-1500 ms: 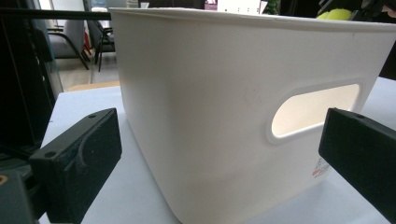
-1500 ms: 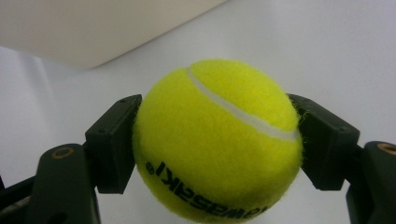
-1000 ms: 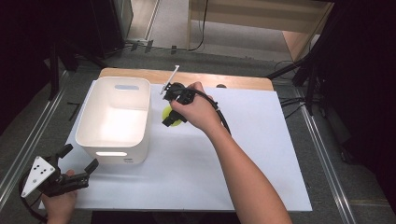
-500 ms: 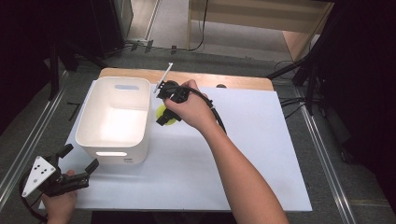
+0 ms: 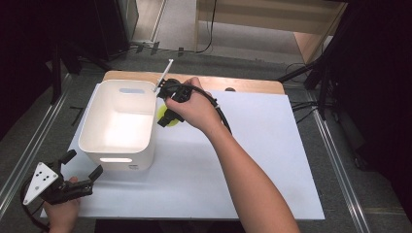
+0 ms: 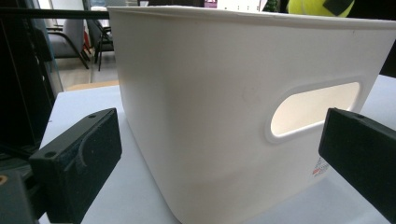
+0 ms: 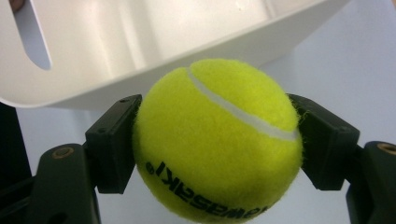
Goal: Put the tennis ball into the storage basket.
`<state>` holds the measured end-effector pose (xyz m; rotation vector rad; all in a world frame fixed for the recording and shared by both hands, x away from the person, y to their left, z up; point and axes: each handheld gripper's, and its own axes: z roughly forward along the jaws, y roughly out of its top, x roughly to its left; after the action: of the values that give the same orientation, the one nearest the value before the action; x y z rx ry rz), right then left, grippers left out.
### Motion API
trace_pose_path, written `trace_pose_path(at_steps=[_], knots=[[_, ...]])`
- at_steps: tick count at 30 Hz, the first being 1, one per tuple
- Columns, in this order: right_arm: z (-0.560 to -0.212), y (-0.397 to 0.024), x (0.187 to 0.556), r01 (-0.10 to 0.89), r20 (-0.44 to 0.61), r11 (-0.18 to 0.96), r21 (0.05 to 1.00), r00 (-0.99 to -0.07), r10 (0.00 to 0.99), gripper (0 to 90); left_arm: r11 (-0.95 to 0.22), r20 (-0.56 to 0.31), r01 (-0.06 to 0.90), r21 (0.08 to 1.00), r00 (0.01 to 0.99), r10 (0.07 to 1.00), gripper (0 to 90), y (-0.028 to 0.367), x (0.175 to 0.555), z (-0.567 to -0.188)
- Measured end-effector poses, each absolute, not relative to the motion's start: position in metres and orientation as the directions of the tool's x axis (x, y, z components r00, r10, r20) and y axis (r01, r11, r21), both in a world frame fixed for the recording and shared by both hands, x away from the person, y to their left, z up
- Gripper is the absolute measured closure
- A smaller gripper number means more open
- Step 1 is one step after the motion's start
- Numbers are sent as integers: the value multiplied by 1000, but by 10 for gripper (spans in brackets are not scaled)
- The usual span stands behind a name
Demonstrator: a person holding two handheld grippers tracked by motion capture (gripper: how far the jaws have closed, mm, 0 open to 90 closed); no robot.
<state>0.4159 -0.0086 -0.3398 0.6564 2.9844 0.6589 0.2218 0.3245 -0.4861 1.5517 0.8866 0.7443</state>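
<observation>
Tennis ball (image 7: 217,140) in right tongs (image 7: 217,144), seam slanted.

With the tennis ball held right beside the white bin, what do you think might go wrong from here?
1. The right hand-held gripper clamps the tennis ball by its round sides alone, so it might squirt out.
2. The ball sits just outside the white bin, near its rim; carried too low, it may clip the wall and shove the bin.
3. The left hand-held gripper stands open, apart from the bin, so nothing steadies it.
</observation>
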Motion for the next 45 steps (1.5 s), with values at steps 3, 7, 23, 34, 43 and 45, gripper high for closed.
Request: trace_pose_path(at_steps=[3,7,23,34,43,45], knots=[[-335,-4,415,390,68,826,408,-915,398,227,-73,-9,138,988,516,857,0,325,222,-486],[-330,1,415,379,66,830,409,-920,387,227,-72,-10,138,988,516,857,0,325,222,-486],[-317,16,414,349,50,840,417,-931,362,228,-71,-11,138,988,516,856,0,324,222,-486],[-316,31,412,336,57,846,414,-937,344,227,-71,-11,138,988,517,856,0,325,222,-486],[-317,46,410,307,54,856,415,-948,314,227,-71,-11,140,988,516,857,0,325,222,-486],[-316,50,410,302,54,857,417,-950,308,227,-70,-12,139,988,517,856,0,325,222,-486]])
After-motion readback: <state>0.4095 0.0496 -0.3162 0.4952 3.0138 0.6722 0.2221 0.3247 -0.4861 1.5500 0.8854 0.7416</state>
